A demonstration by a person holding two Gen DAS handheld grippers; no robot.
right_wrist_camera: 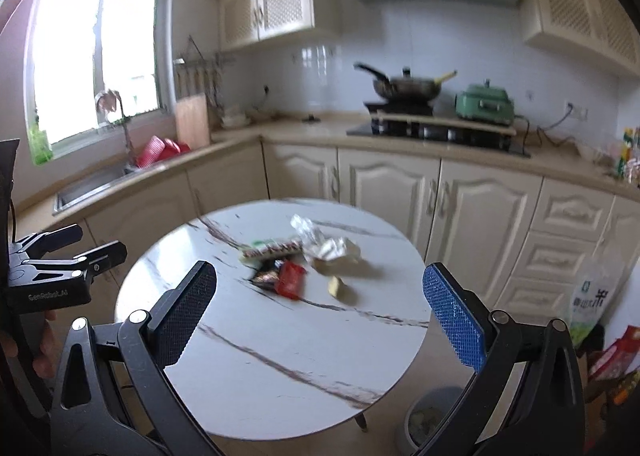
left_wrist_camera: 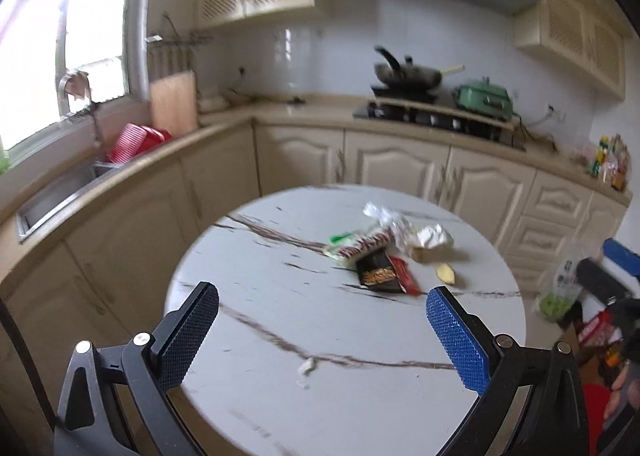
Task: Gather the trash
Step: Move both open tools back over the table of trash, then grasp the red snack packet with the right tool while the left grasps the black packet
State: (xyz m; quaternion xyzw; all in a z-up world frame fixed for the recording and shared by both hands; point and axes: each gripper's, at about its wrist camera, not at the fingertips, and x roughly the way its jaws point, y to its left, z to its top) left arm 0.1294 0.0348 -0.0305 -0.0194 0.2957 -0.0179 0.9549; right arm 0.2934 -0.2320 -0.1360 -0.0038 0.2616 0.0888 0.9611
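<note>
A heap of trash lies on the far half of the round white marble table (left_wrist_camera: 280,336) (right_wrist_camera: 280,336): a crumpled silver wrapper (left_wrist_camera: 386,216) (right_wrist_camera: 310,232), a green and white packet (left_wrist_camera: 356,244) (right_wrist_camera: 272,248), a black snack packet (left_wrist_camera: 378,274) (right_wrist_camera: 266,276), a red wrapper (left_wrist_camera: 406,274) (right_wrist_camera: 291,280), crumpled foil (left_wrist_camera: 434,236) (right_wrist_camera: 336,248) and a yellowish scrap (left_wrist_camera: 446,272) (right_wrist_camera: 336,285). A small white scrap (left_wrist_camera: 308,366) lies nearer. My left gripper (left_wrist_camera: 322,296) hangs open above the table's near part. My right gripper (right_wrist_camera: 320,276) is open too, short of the heap, nothing in either.
A grey bin (right_wrist_camera: 430,416) stands on the floor under the table's right edge. Bags and boxes (right_wrist_camera: 592,308) crowd the floor at right. Cream cabinets, a sink (right_wrist_camera: 92,184) and a stove with a pan (right_wrist_camera: 404,86) run behind. The left gripper's body (right_wrist_camera: 60,272) shows at left.
</note>
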